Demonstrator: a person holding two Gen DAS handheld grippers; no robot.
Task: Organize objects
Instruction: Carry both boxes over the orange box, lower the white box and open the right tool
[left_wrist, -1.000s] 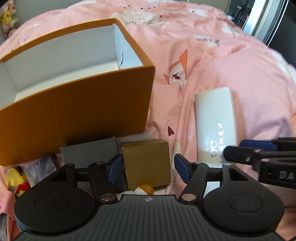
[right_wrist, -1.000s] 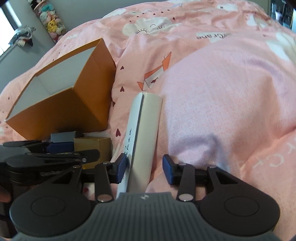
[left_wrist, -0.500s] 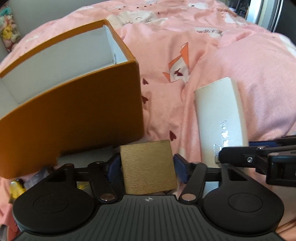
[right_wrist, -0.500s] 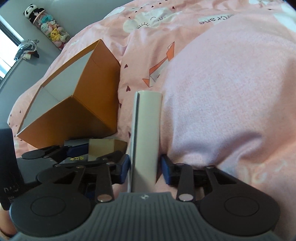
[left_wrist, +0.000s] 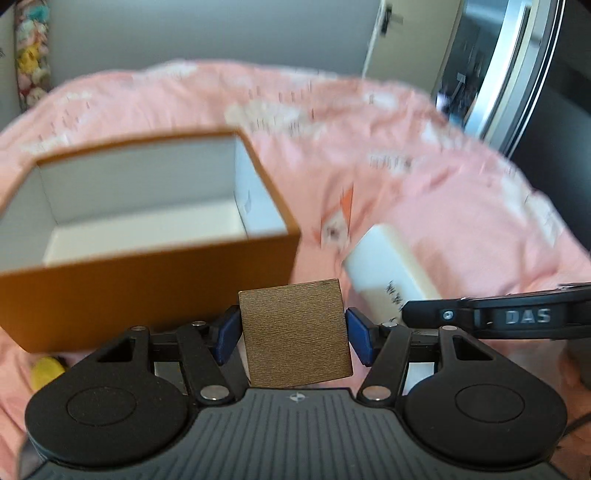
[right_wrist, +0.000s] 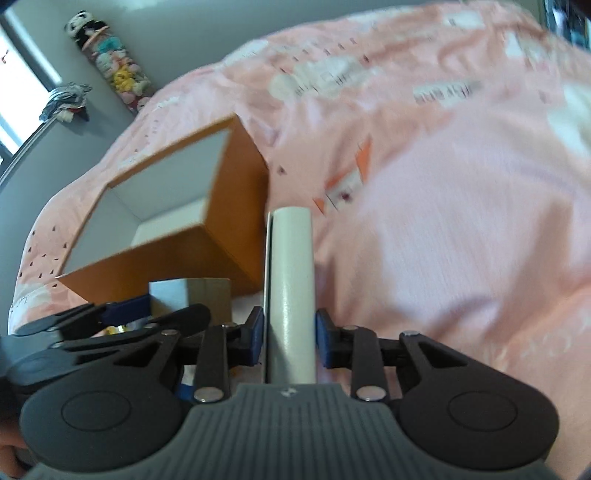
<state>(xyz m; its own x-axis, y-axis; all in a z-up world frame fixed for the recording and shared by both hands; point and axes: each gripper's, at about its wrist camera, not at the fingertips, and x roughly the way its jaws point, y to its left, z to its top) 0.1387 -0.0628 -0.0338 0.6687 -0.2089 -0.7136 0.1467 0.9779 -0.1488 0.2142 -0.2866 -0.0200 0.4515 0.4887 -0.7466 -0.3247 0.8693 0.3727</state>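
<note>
My left gripper (left_wrist: 293, 338) is shut on a small gold box (left_wrist: 295, 334) and holds it lifted in front of an open orange box with a white inside (left_wrist: 147, 236). My right gripper (right_wrist: 290, 338) is shut on a long white box (right_wrist: 291, 291), held on edge above the pink bedspread. The white box (left_wrist: 388, 273) and the right gripper's finger (left_wrist: 498, 317) show at the right of the left wrist view. The orange box (right_wrist: 207, 229) stands left of the white box in the right wrist view, where the left gripper (right_wrist: 140, 314) holds the gold box (right_wrist: 207, 295).
A pink bedspread (right_wrist: 461, 221) with cartoon prints covers the bed. A yellow item (left_wrist: 46, 371) lies at the lower left by the orange box. A grey wall with hanging plush toys (right_wrist: 110, 70) is behind the bed, and a doorway (left_wrist: 491, 74) is at the far right.
Both grippers closed on their boxes and lifted them. The gold box rose off the bed toward the orange box's rim; the white box came off the bedspread. Both views are tilted up and blurred.
</note>
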